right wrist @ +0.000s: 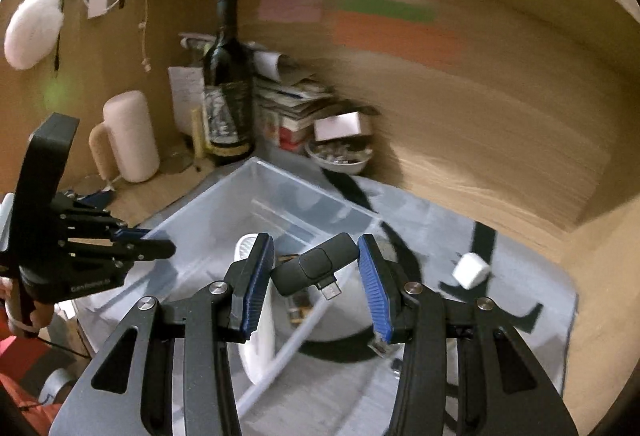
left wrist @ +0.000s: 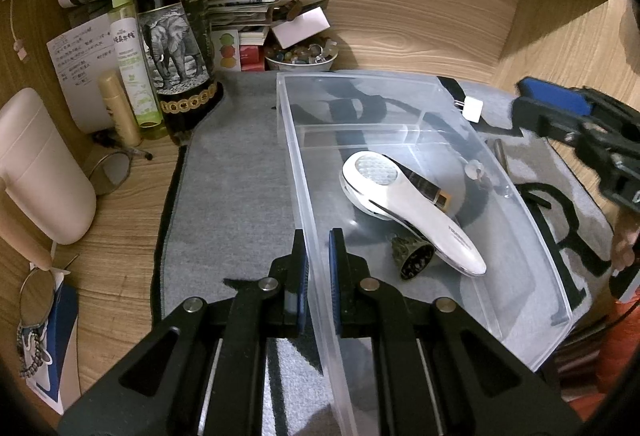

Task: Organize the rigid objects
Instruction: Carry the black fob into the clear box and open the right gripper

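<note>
On the grey mat that covers the wooden desk, your left gripper pinches the near left wall of the clear plastic bin, one pad outside and one inside, the jaws drawn close onto the thin wall. Inside the bin, toward its near end, lies the white handheld device with a small dark ribbed bell-shaped piece touching its handle; a divider crosses the bin's far half. Your right gripper hangs above the bin with its jaws spread wide, and the black USB-C dongle sits between the blue pads, touching neither that you can make out; that view is blurred. A white charger plug lies on the mat just beyond the bin's right wall. A wine bottle stands at the mat's far left corner.
</note>
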Tool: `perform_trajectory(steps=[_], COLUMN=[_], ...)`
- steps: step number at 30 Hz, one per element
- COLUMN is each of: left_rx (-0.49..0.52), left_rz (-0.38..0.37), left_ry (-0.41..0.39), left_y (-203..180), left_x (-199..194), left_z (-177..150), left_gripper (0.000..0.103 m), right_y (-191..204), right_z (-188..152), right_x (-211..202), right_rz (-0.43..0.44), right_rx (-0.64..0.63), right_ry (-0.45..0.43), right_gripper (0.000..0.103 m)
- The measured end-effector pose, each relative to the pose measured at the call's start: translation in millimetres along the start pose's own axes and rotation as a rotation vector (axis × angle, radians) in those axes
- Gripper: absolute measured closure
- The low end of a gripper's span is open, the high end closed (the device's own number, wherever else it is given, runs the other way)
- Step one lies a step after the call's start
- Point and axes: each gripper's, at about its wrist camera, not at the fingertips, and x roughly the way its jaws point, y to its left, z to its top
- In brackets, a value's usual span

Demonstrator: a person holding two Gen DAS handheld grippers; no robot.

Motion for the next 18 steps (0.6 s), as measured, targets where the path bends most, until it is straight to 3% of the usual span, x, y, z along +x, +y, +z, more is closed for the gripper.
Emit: perform_trajectory(steps=[18], left_rx=[0.003], left_rz=[-0.018], left_ry=[-0.009], left_y=[3], left_x=[0], left_z=[-2], left_gripper=[0.094], right_y=[53], right_z=[-2], right_x=[70], right_rz=[0.14], right_rx=[-0.106], right_ry=[0.201], right_gripper=[0.063])
